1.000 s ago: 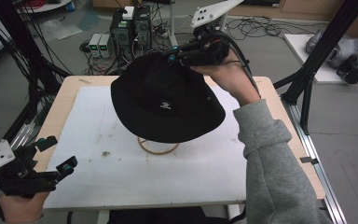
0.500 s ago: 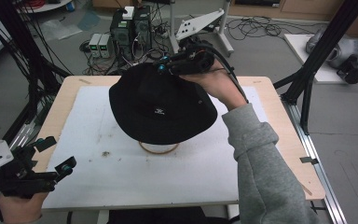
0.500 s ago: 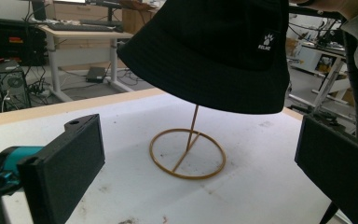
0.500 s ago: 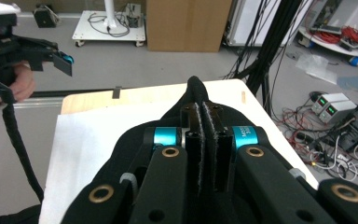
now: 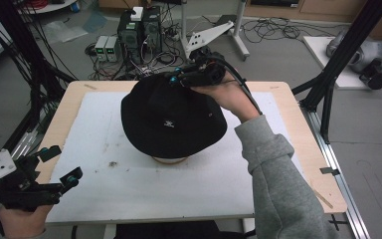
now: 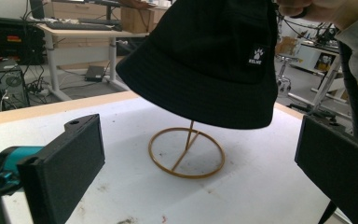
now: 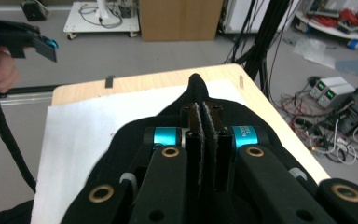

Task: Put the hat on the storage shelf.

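Two grippers work here: the right gripper (image 5: 179, 78) pinches a black hat (image 5: 171, 117) over a wire stand (image 6: 187, 152), the left gripper (image 5: 59, 164) gapes empty above the white-covered table (image 5: 129, 194), cables littering the floor.

black bucket hat (image 5: 171, 119) | white paw logo patch | tilted, hanging over gold wire stand (image 6: 187, 152)

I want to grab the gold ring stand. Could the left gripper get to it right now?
Probably yes. The left gripper is open, and bare white mat lies between it and the stand's ring base. The black bucket hat hangs above it.
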Demonstrator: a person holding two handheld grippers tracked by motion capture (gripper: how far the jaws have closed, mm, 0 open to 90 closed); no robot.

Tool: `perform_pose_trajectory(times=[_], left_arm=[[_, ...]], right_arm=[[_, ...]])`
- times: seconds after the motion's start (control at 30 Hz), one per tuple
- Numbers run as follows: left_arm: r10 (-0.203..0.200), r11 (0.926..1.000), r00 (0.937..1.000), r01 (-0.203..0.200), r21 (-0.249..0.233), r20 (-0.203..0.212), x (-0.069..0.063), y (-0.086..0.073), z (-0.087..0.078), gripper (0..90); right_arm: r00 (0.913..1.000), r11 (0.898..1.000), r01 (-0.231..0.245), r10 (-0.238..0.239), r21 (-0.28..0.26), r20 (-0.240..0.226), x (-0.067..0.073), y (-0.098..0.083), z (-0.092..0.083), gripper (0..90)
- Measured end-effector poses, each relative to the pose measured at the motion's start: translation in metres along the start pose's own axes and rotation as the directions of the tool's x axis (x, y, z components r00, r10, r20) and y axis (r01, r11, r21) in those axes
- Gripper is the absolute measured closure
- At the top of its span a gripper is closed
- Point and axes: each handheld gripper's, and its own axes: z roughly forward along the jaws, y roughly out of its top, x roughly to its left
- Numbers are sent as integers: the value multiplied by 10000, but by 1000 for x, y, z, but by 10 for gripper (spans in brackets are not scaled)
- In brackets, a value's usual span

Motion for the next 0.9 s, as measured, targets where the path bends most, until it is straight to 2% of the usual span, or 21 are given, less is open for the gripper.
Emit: perform_pose_trajectory(times=[0.3, 0.63, 0.83, 0.87, 0.9], left_arm=[[-25, 10000, 10000, 25, 31, 13, 0, -1, 1, 17], [-2, 10000, 10000, 2, 96, 46, 0, -1, 2, 17], [-7, 10000, 10000, 6, 95, 42, 0, -1, 3, 17], [-32, 9999, 10000, 32, 95, 45, 0, -2, 3, 17], [-28, 9999, 10000, 27, 116, 54, 0, -2, 4, 17]], right_arm=[[9994, 9994, -299, 295, -170, -194, -3, -12, 4, 879], [9992, 9990, -364, 360, -245, -182, -4, -12, 3, 850], [9984, 9968, -550, 543, -575, -137, -4, -11, 0, 650], [9984, 9968, -550, 543, -575, -137, -4, -11, 0, 650], [9973, 9945, -733, 729, -750, -79, -5, -11, 0, 508]])
